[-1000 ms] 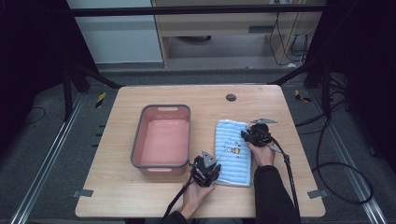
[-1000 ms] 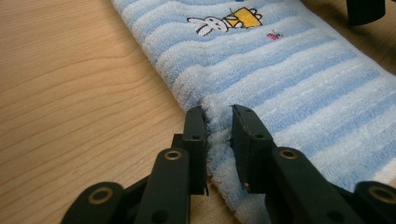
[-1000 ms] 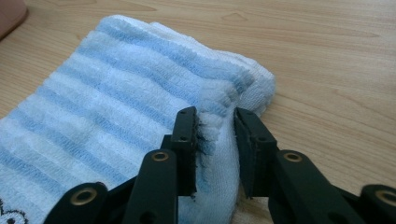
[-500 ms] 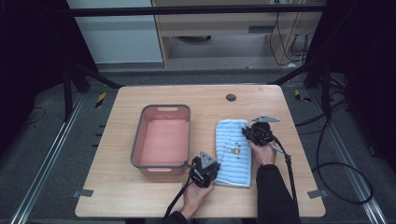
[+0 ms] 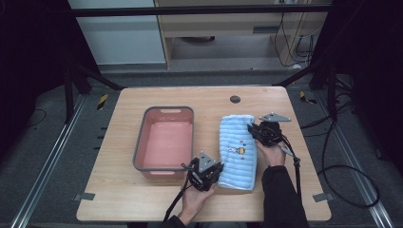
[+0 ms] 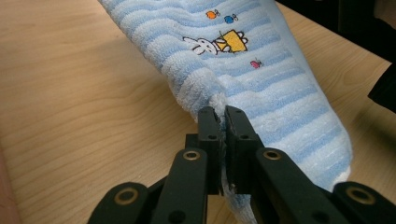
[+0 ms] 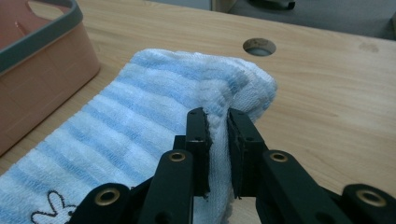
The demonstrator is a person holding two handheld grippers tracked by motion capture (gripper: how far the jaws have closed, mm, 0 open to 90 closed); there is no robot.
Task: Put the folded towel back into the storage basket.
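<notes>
The towel (image 5: 236, 149) lay folded lengthwise on the worktop (image 5: 119, 199), just at 3 o'clock of the pink bin (image 5: 165, 140). The left gripper (image 6: 223, 122) had its jaws clamped on the towel's near corner at 7 o'clock, and the right gripper (image 7: 217, 122) pinched its far edge at 2 o'clock.

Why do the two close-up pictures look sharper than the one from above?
High view: soft, dark surroundings, evenly lit table. Left gripper view: towel crisp near the jaws. Right gripper view: towel weave sharp, the basin and far table hole slightly softer.
</notes>
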